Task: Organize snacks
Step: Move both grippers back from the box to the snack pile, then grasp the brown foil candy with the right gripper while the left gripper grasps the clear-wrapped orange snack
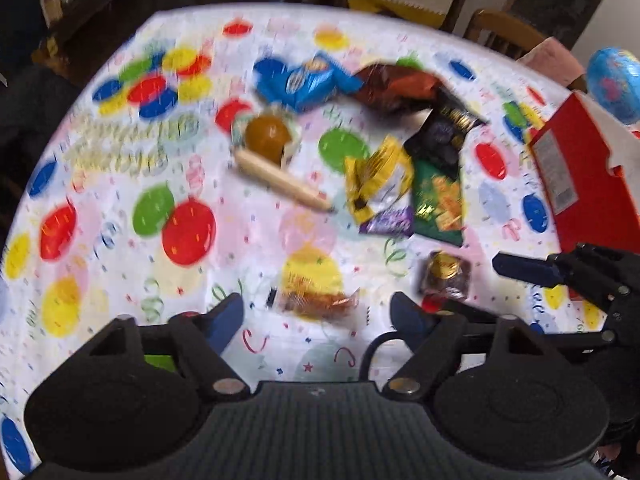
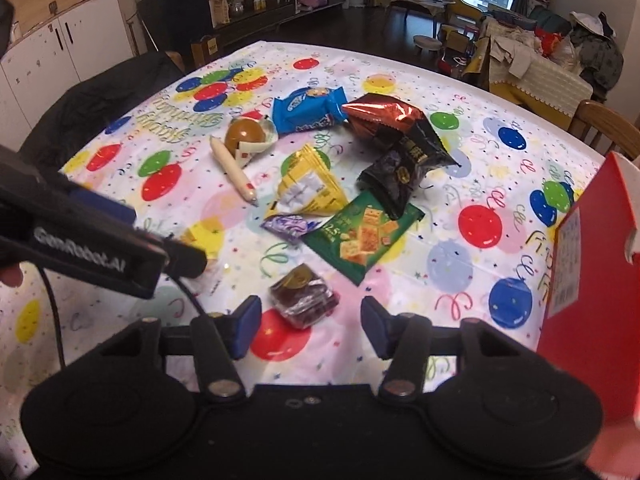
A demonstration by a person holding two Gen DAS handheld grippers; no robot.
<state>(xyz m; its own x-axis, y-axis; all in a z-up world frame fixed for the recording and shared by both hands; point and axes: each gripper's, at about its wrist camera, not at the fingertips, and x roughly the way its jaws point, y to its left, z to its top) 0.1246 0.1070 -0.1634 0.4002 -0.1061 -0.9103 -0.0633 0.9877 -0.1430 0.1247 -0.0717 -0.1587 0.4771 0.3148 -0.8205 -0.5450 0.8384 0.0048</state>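
Orange snack [image 1: 316, 300], left view only

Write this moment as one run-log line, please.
left gripper: open, over clear-wrapped snack | right gripper: open, over dark brown snack | red box: right edge | nothing held

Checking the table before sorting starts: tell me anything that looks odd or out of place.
The snacks lie in a loose heap, unsorted: yellow packet overlaps the purple one, black bag lies over the green packet. A pen-like stick among them is no obvious snack. The red box stands at the right edge. Nothing looks spilled or torn.
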